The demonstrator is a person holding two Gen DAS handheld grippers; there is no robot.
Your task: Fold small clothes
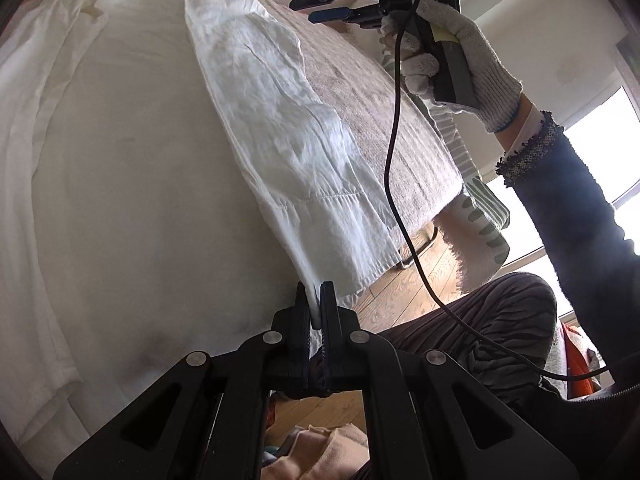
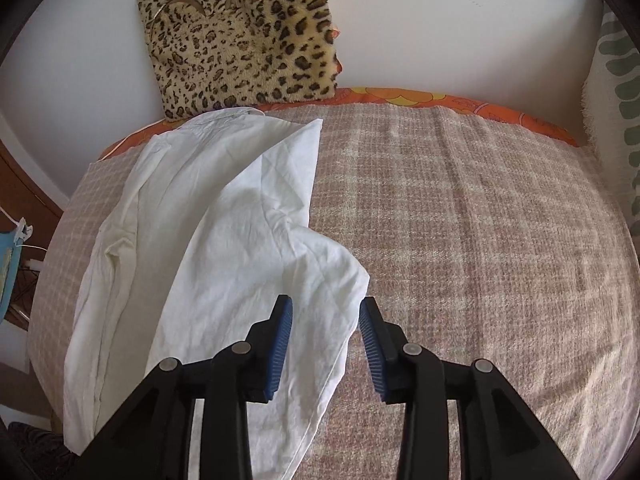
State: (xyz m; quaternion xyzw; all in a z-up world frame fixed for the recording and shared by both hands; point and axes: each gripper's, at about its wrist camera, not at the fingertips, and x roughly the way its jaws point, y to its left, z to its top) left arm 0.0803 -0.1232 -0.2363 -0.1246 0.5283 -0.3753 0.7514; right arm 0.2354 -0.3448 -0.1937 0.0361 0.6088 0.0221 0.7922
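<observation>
Between the closed jaws of the left gripper a hem of the white garment is pinched, seemingly to anchor it on the blanket, while the right gripper is held open and empty above its folded edge.

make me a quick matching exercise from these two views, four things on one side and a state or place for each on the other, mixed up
Things:
1. left tool
2. right tool
3. leopard-print cushion
4. checked blanket

States or places:
A. leaning against the wall
B. spread flat under the white garment
C. shut on the garment's edge
D. open above the cloth, pinching nothing

Pairs: 1-C, 2-D, 3-A, 4-B
</observation>
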